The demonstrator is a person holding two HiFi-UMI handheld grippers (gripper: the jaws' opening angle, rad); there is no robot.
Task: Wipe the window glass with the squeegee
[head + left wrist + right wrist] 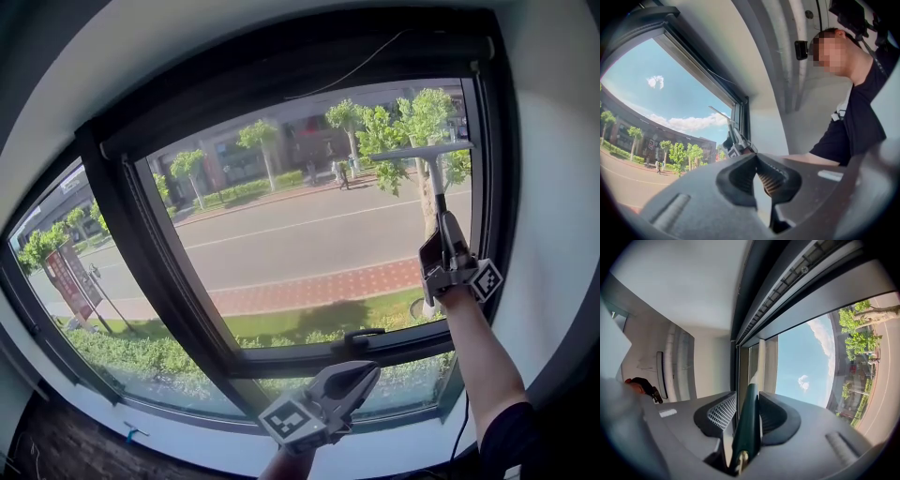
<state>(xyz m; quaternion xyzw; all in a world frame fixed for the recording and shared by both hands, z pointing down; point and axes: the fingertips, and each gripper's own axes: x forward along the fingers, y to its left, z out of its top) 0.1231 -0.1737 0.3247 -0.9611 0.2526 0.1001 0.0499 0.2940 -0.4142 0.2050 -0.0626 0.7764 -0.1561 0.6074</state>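
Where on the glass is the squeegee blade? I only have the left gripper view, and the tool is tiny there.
Observer: In the head view, the squeegee's pale level blade sits high on the right-hand window pane, near its top right corner.
Operator: Is it properly gripped?
Observer: The right gripper view shows the right gripper with both fingers closed on the squeegee's dark green handle.
Operator: And where is my left gripper?
Observer: In the head view, the left gripper hangs low, in front of the black lower window frame, well below the blade.
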